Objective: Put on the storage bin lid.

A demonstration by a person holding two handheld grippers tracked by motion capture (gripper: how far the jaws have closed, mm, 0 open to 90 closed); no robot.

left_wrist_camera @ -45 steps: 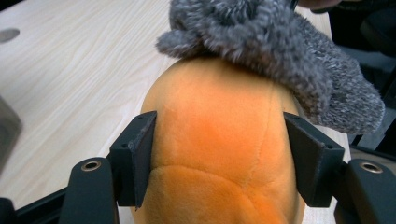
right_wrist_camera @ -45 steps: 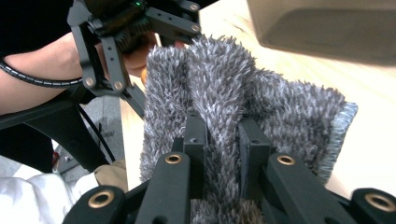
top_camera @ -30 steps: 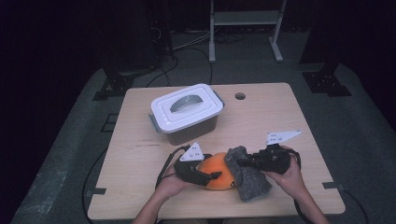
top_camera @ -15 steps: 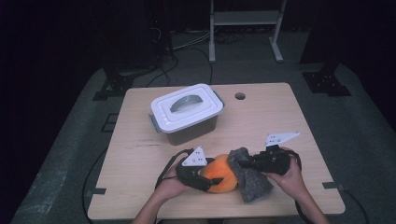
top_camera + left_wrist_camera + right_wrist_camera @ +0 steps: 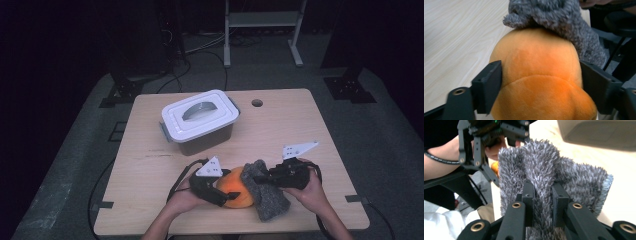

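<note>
My left claw straddles the orange plush at lower centre, jaws just widening yet touching it; my right claw pinches the grey fuzzy cloth.

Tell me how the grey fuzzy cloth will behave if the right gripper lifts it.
The grey fuzzy cloth bunches into folds where the right gripper pinches it, so it is probably floppy and will droop. Its thick pile suggests a secure grip. It drapes over the orange plush toy, so lifting may drag across that.
</note>
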